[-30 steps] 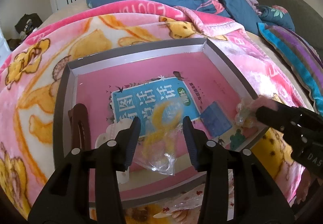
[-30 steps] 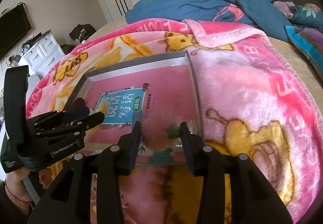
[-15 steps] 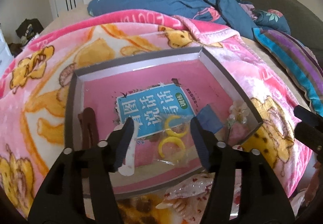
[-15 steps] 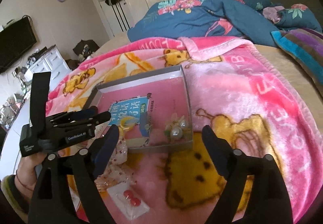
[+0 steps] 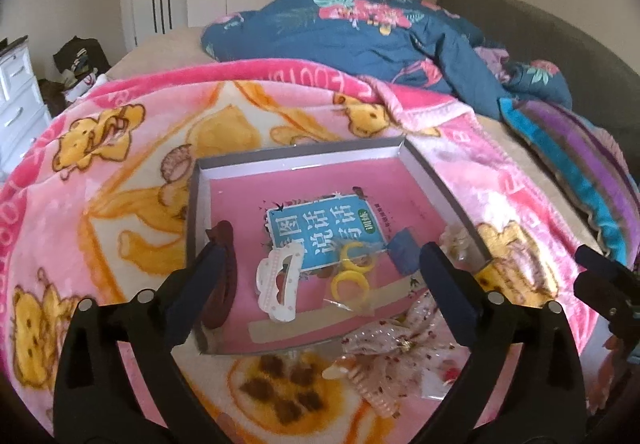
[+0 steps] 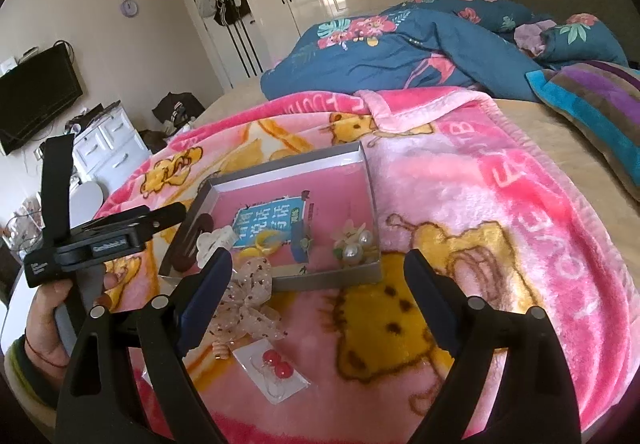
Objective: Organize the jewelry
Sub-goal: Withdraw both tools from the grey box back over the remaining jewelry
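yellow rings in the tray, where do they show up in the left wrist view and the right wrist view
Left wrist: the yellow rings lie low in the middle, inside the tray, between the open left gripper fingers.
Right wrist: the yellow rings sit left of middle, small, at the book's lower edge.
Shared landmark: the blue book; the rings touch its near edge in both.

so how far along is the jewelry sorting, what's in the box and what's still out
Mostly done. The box already holds the pearl flower piece, yellow rings, white clip, brown clip and a blue pouch. Nothing is in hand: the left gripper and right gripper are both open. Left on the blanket: the polka-dot bow and the packet of red earrings.
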The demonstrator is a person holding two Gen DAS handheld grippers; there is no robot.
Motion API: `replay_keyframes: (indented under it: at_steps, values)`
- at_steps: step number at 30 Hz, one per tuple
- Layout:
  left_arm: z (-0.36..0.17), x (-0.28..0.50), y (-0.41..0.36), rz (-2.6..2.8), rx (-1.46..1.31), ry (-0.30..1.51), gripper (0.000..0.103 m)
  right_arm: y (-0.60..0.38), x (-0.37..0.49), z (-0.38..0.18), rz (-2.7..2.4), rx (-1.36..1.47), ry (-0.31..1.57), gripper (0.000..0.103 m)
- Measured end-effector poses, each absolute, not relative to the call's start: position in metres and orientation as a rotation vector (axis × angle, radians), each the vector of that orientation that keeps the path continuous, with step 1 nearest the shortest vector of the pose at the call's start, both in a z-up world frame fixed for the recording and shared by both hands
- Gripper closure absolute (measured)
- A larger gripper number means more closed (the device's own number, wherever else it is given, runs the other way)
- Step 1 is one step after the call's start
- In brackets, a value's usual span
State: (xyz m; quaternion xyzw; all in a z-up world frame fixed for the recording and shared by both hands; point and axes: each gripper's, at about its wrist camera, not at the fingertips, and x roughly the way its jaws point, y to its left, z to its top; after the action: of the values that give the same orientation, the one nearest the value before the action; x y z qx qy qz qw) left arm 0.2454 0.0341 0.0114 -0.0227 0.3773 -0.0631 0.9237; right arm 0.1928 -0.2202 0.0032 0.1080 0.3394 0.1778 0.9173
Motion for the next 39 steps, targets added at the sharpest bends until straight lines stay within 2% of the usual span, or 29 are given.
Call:
replay_keyframes:
  at_steps: [24,39]
  values:
    - [0.072,0.154,0.041,-0.068,-0.035,0.645,0.009,-0.213,0.134,0.065,0.443,0.180,0.564,0.012]
    - [0.078,0.114,0.044,-0.044,-0.002,0.627,0.009,-0.212,0.108,0.076,0.472,0.162,0.546,0.011]
